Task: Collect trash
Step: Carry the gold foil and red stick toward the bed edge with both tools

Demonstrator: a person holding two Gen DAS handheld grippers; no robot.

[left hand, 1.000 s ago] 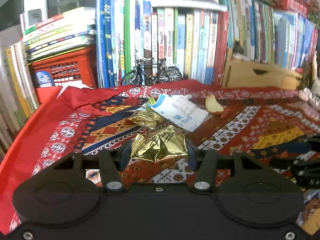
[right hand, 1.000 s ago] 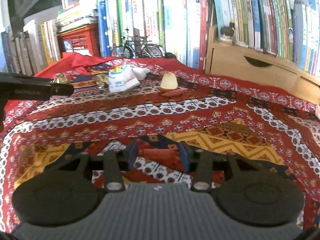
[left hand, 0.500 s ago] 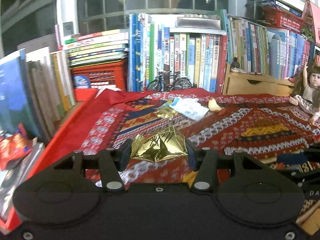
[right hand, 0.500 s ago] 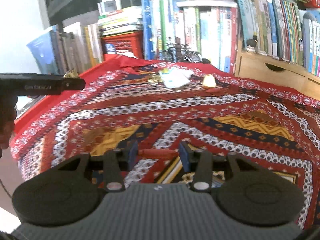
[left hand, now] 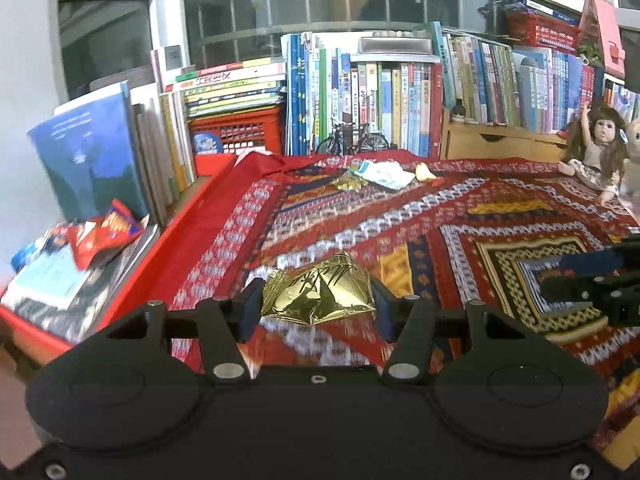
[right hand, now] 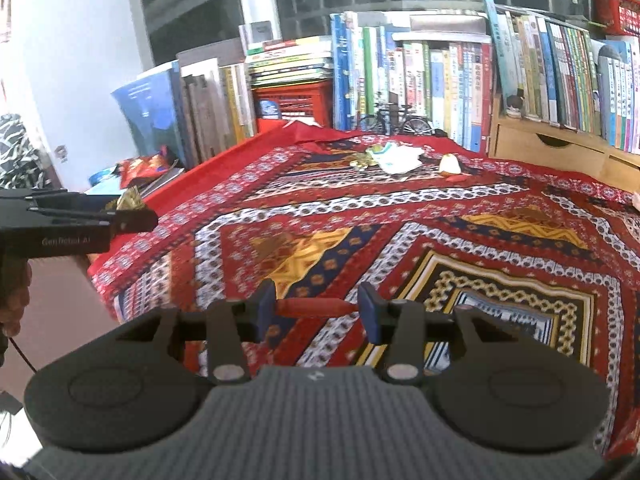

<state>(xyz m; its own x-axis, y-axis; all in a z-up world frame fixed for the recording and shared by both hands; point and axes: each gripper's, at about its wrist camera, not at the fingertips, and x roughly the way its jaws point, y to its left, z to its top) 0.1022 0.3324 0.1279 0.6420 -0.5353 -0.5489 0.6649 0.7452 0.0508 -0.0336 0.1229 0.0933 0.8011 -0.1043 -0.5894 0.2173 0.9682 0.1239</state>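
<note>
A crumpled gold foil wrapper (left hand: 318,295) is pinched by the left gripper (left hand: 316,308); a thin red strip (right hand: 316,307) is clamped by the right gripper (right hand: 317,310).

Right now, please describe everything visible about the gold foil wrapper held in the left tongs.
The crumpled gold foil wrapper is shiny and creased, with dark script printed on its top. It is pinched between the two blue pads of the left tongs, lifted above the red patterned cloth. It bulges into a peaked, roughly triangular shape and looks empty.

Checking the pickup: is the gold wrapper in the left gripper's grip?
Yes: gold wrapper sits pinched between the left gripper's fingers, off the cloth.
</note>
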